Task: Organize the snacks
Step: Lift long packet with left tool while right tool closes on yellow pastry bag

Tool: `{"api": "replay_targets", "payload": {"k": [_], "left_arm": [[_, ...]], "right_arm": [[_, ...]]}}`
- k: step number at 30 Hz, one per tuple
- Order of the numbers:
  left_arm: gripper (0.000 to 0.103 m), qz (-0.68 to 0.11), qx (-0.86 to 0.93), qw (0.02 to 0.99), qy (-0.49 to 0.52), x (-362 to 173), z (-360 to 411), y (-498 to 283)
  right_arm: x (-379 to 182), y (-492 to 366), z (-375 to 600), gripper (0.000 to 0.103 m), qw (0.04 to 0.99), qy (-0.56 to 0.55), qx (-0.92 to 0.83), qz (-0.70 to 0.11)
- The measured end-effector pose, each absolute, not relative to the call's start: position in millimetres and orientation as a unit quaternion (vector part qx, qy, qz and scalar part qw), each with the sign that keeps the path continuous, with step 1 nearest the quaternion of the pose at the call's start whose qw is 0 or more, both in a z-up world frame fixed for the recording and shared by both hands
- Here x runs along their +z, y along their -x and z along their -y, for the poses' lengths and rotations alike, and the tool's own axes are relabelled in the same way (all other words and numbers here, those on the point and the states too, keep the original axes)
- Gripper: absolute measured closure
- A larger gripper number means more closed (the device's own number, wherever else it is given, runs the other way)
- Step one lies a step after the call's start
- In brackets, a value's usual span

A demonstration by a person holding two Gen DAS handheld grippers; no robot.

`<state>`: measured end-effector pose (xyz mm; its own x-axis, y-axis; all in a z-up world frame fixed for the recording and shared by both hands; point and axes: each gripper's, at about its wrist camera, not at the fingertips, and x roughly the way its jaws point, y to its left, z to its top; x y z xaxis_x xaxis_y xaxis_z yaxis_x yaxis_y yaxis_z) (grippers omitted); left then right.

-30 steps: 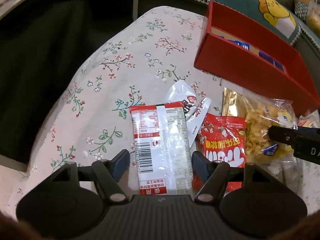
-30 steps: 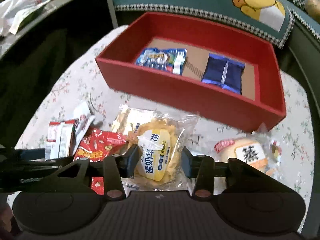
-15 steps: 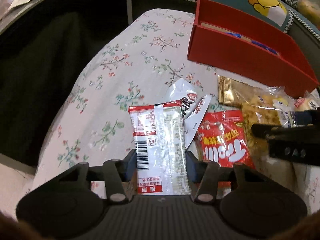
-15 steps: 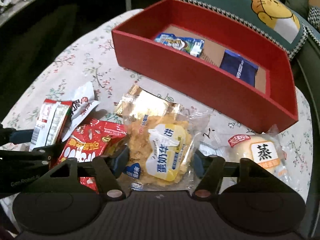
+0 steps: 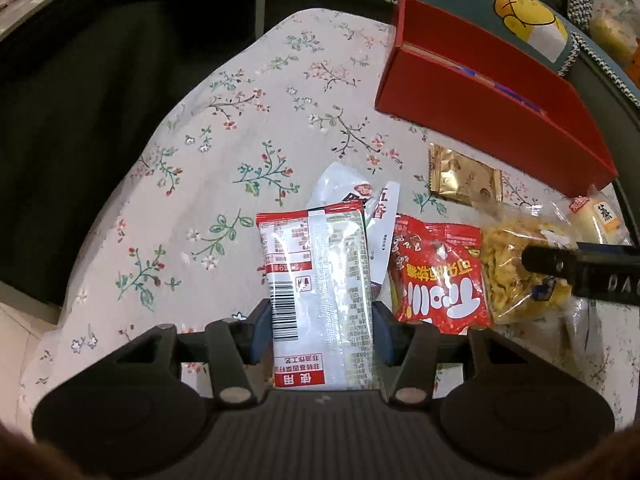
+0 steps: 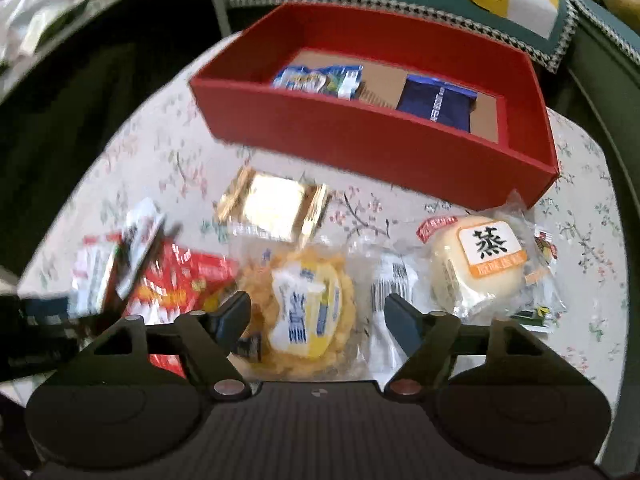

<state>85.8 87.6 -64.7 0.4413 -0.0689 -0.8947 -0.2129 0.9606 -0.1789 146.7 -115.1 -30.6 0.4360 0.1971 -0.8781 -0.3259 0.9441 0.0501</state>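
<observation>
The left gripper [image 5: 320, 330] has its fingers [image 5: 259, 330] clamped on the two long edges of a red-and-white snack packet [image 5: 316, 280], near its lower end. The packet is flat, thin and light, with a glossy film that looks slippery. Its free upper end will probably flop or bend once it leaves the flowered counter [image 5: 224, 128]. Holding it by the edges, as now, suits it: the contents should not be crushed, though a grip nearer the middle would probably swing less.

The right gripper [image 6: 318, 316] has its fingers [image 6: 236, 312] apart and widening, with a yellow pastry in a clear wrapper [image 6: 304, 312] lying between them; the pads are not pressing on it. That pastry looks crumbly and fragile, and the loose wrapper is likely to slide and crinkle, so a gentle hold across the body seems safer than pinching the film's edge.

The red box [image 6: 372, 136] stands at the far side of the counter, already holding a blue-and-white packet [image 6: 316, 80] and a dark blue packet [image 6: 436, 100]. Still outside it are a gold packet [image 6: 276, 204], a red packet [image 5: 438, 268], a white torn-looking wrapper [image 5: 344, 188] and a soft steamed cake in a clear bag [image 6: 484, 264], which would dent easily under a hard squeeze.
</observation>
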Motion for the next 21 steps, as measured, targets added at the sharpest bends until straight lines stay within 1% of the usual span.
{"api": "replay_targets", "payload": {"k": [2,4,5,6,8,9,14,17,18,19,20,21], "left_arm": [[0.030,-0.525,0.045,0.839,0.136,-64.3,-86.9,-86.6],[0.027,-0.526,0.044,0.839,0.132,-64.5,-85.1,-87.4],[0.026,-0.525,0.044,0.840,0.126,-64.8,-84.0,-87.5],[0.025,-0.526,0.043,0.841,0.122,-65.1,-83.5,-88.3],[0.025,-0.527,0.044,0.840,0.119,-67.2,-85.7,-89.4],[0.025,-0.526,0.044,0.840,0.123,-66.2,-87.8,-89.0],[0.030,-0.525,0.035,0.838,0.141,-59.9,-97.7,-82.6],[0.031,-0.519,0.035,0.841,0.147,-55.2,-97.5,-77.6],[0.027,-0.519,0.036,0.841,0.146,-55.2,-96.3,-76.9],[0.020,-0.521,0.036,0.840,0.145,-56.8,-94.1,-76.7],[0.016,-0.523,0.037,0.839,0.144,-58.9,-91.4,-76.5],[0.007,-0.526,0.040,0.838,0.141,-61.7,-87.7,-76.3]], "right_arm": [[-35.4,-150.5,111.1,0.022,0.839,0.051,0.163,-0.517],[-45.3,-151.8,99.7,0.018,0.831,0.075,0.162,-0.526],[-51.8,-152.1,92.9,0.018,0.827,0.089,0.160,-0.532],[-57.7,-150.7,87.1,0.021,0.824,0.102,0.158,-0.535],[-65.2,-146.1,77.3,0.022,0.827,0.137,0.156,-0.522],[-63.6,-143.5,74.9,0.027,0.828,0.143,0.162,-0.518],[-49.2,-135.4,84.9,0.037,0.829,0.140,0.173,-0.513],[-35.4,-127.4,93.4,0.046,0.835,0.132,0.178,-0.503],[-31.3,-125.0,96.3,0.052,0.838,0.127,0.178,-0.500],[-27.0,-123.8,99.7,0.055,0.840,0.121,0.180,-0.498],[-25.0,-123.6,101.7,0.056,0.840,0.119,0.181,-0.498],[-25.2,-122.7,103.1,0.056,0.839,0.120,0.180,-0.499]]}}
